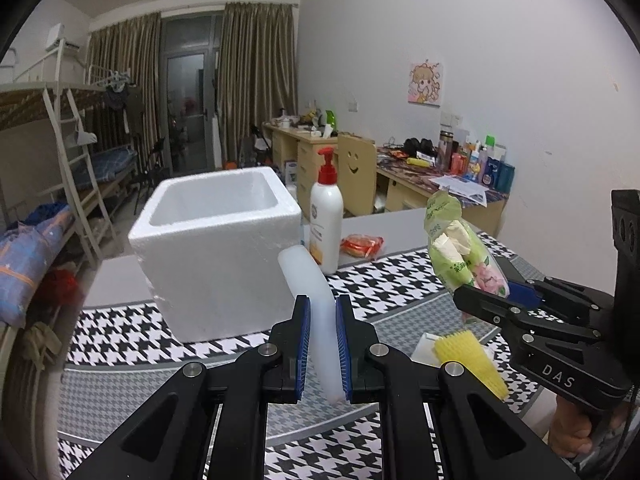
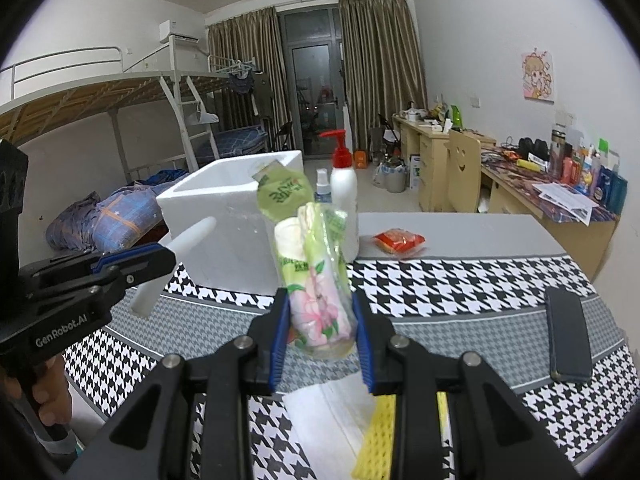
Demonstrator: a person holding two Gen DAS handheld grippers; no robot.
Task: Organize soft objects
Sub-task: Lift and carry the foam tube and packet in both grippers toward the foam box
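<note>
My left gripper [image 1: 322, 344] is shut on a soft white curved strip [image 1: 316, 300] that sticks up between its blue pads, just in front of the white foam box [image 1: 216, 248]. My right gripper [image 2: 322, 332] is shut on a green tissue pack with a pink flower print [image 2: 312, 264], held upright above the table. Each wrist view shows the other hand: the right gripper [image 1: 504, 298] with the tissue pack [image 1: 460, 248] at the right, the left gripper [image 2: 160, 260] with the white strip [image 2: 176, 256] at the left. The foam box [image 2: 228, 232] stands open on top.
A houndstooth cloth [image 1: 400, 280] covers the table. A white pump bottle with a red top [image 1: 326, 220] stands right of the box, a red packet [image 1: 362, 245] behind it. A yellow ridged sponge [image 1: 468, 356] and a dark phone [image 2: 568, 332] lie on the cloth.
</note>
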